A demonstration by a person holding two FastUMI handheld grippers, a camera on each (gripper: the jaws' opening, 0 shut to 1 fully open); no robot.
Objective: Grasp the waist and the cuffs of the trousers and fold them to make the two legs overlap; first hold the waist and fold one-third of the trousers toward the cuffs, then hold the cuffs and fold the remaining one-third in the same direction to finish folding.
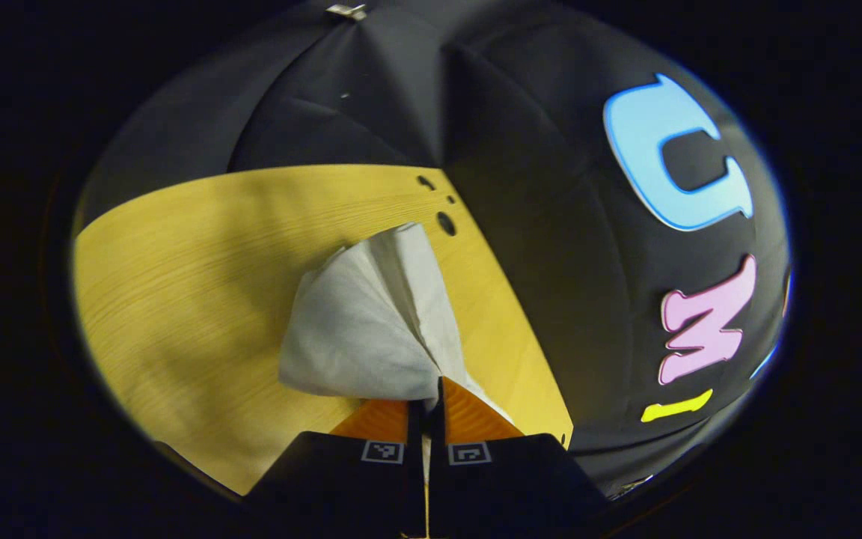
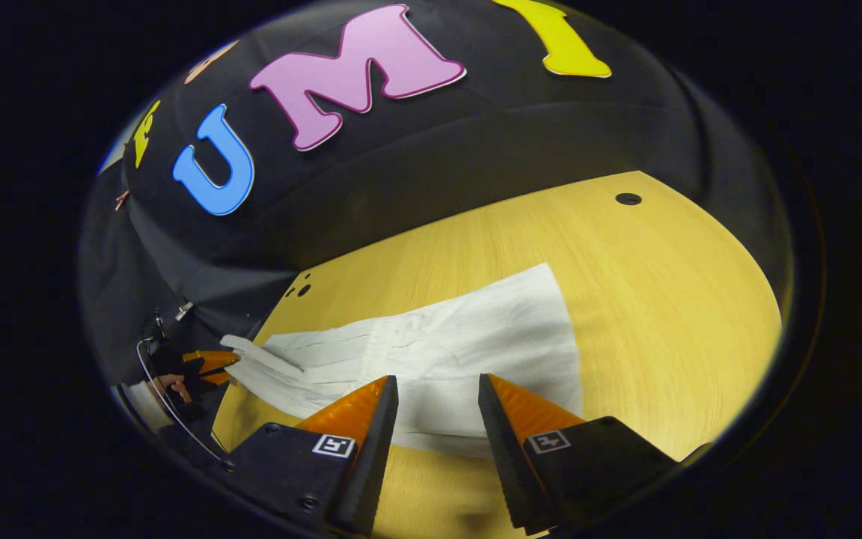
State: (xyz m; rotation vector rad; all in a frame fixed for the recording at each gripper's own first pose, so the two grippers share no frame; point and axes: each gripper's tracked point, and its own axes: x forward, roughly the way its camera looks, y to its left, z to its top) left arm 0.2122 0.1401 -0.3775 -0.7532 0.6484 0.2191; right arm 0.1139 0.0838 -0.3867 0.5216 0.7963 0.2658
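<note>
White trousers [image 2: 446, 352] lie stretched across the yellow wooden table [image 2: 663, 299] in the right gripper view. My right gripper [image 2: 437, 391] hovers open over their near edge, with cloth showing between its fingers but not pinched. At the far left of that view the left gripper [image 2: 210, 363], held by a hand, grips one end of the trousers and lifts it. In the left gripper view my left gripper [image 1: 425, 404] is shut on that bunched end of the trousers [image 1: 371, 322], which rises in a crumpled peak above the table [image 1: 191, 277].
Small round holes [image 1: 446, 222] mark the table's far corner, and another hole [image 2: 628, 198] sits near the right edge. Black booth cloth surrounds the table on all far sides. Bare tabletop lies to the right of the trousers.
</note>
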